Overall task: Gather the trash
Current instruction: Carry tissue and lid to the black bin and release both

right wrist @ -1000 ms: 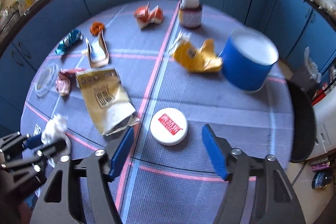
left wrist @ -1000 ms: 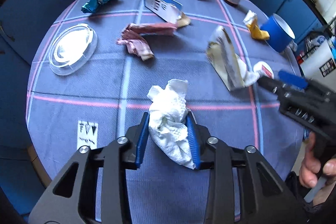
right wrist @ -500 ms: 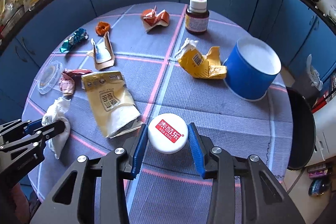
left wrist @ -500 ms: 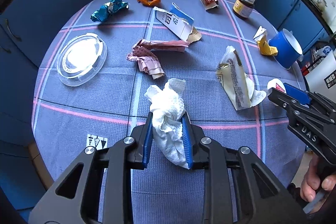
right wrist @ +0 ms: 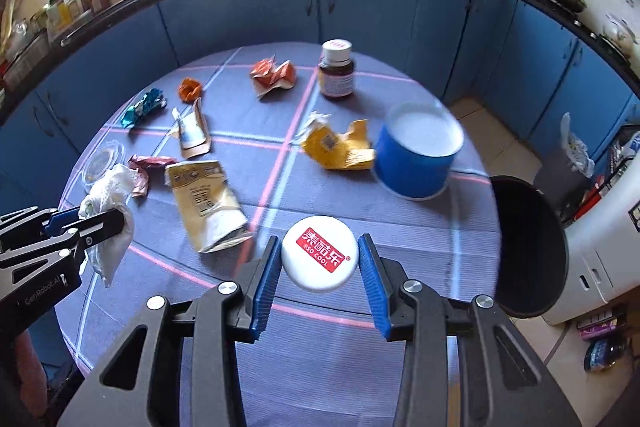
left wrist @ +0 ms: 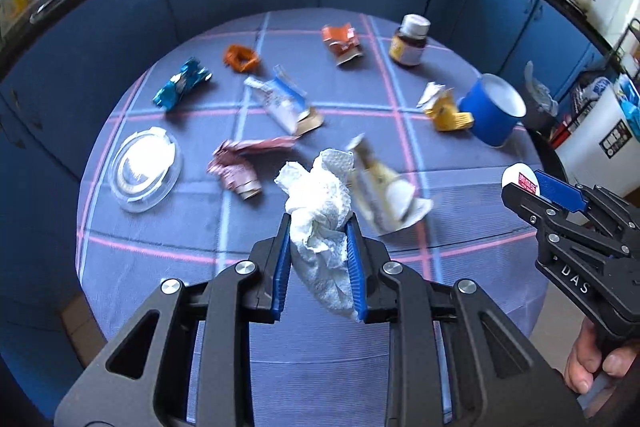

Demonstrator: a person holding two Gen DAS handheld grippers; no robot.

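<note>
Trash is in both tongs — left gripper [left wrist: 319,259] pinches a crumpled paper towel [left wrist: 320,195], right gripper [right wrist: 319,275] clamps a white lid [right wrist: 319,254] — seemingly lifted for binning.

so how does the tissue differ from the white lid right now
The tissue is crumpled, soft and plain white, hanging limp from the left gripper. The white lid is a rigid round disc with a red label, sitting in the right gripper. Both are clamped between blue fingers, off the table.

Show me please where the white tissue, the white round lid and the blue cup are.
white tissue [left wrist: 320,211]: left wrist view, crumpled middle between the pads.
white round lid [right wrist: 319,254]: right wrist view, red label on top.
blue cup [right wrist: 414,169]: right wrist view, blue side wall.
</note>
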